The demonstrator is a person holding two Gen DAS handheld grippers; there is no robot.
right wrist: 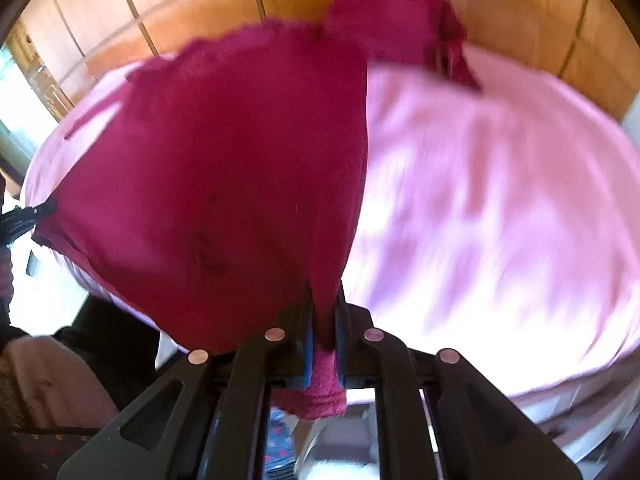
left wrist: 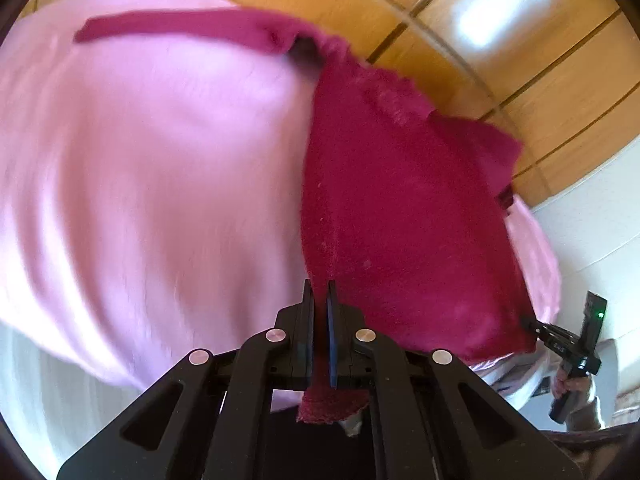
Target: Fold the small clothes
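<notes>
Left gripper [left wrist: 321, 300] and right gripper [right wrist: 325, 300] each clench a corner of the magenta garment [left wrist: 400, 208], which hangs stretched above the pink sheet [left wrist: 152, 168]. Blur obscures detail; seemingly lifted clear. Recommendation: keep tension equal, lower evenly onto the sheet, edges aligned.
</notes>
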